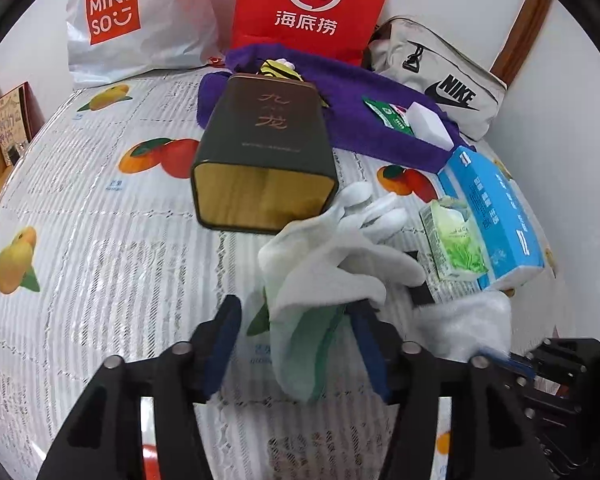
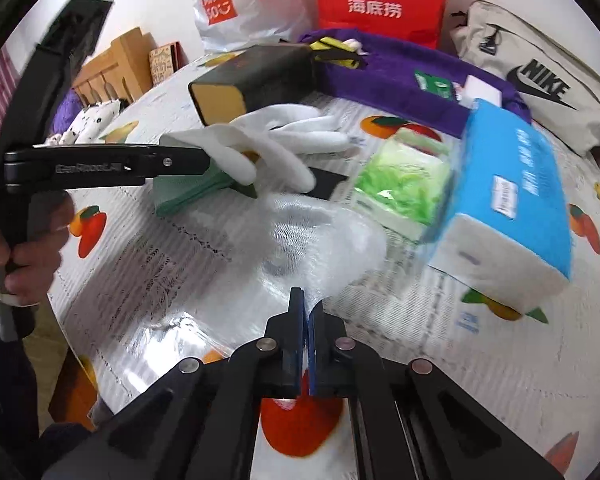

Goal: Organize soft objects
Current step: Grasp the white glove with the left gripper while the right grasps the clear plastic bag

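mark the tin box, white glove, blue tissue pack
tin box (image 1: 266, 128) left wrist view, dark lettered side
white glove (image 1: 332, 264) left wrist view, palm area
blue tissue pack (image 2: 512, 184) right wrist view, blue top face

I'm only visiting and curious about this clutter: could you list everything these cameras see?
tablecloth: one, white with fruit print, covering the table
Miniso bag: one, white, back left
Hi bag: one, red, back middle
Nike pouch: one, beige, back right
towel: one, purple, before the bags
tin: one, dark, lying on its side
tissue pack: one, blue, right
small pack: one, green, beside the blue one
glove: one, white, green cuff, between left fingers
second glove: one, white, blurred, probably a glove
left gripper: black, open
right gripper: black, shut on second glove
hand: one, holding left gripper
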Available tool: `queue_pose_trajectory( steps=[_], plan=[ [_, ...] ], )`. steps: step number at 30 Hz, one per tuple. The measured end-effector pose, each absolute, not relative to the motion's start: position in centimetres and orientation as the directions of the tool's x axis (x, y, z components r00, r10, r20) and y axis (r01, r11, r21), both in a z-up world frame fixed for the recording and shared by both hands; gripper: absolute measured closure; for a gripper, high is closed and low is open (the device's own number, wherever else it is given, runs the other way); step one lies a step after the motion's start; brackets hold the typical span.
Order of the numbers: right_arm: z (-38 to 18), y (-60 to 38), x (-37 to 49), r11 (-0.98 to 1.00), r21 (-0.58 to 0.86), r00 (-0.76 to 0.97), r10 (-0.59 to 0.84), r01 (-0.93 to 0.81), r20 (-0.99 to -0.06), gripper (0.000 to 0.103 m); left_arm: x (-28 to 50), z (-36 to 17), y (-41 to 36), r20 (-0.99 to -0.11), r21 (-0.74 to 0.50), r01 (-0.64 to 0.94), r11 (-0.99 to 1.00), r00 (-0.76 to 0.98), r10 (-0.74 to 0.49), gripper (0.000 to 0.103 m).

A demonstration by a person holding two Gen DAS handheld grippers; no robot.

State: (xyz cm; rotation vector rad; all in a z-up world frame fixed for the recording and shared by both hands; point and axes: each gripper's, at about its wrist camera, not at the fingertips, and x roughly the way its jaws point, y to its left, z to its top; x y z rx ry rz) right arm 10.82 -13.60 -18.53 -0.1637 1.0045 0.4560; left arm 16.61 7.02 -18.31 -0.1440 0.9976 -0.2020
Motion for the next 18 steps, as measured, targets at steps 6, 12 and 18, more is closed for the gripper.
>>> queue_pose_trajectory(
  steps=[6, 12, 18],
  plan=[
    [-17.2, -15.6, 10.8, 0.909, 0.085, 0.477, 0.291, -0.408, -0.829, 0.101, 18.0, -19.4, 5.7, -0.836, -0.170, 0.076, 0.983, 0.517, -0.185, 0.046],
    [-16.2, -17.0, 10.8, 0.918, 0.104, 0.501, 0.301, -0.383, -0.812, 0.101, 18.0, -18.9, 5.0, -0.834, -0.154, 0.128, 0.980, 0.515, -0.199, 0.092],
    [-14.7, -17.1, 10.5, 0.910, 0.102, 0.526, 0.321, -0.403, -0.788, 0.101, 16.0, -16.5, 4.7, -0.804, -0.193, 0.185, 0.964, 0.533, -0.264, 0.093]
  ],
)
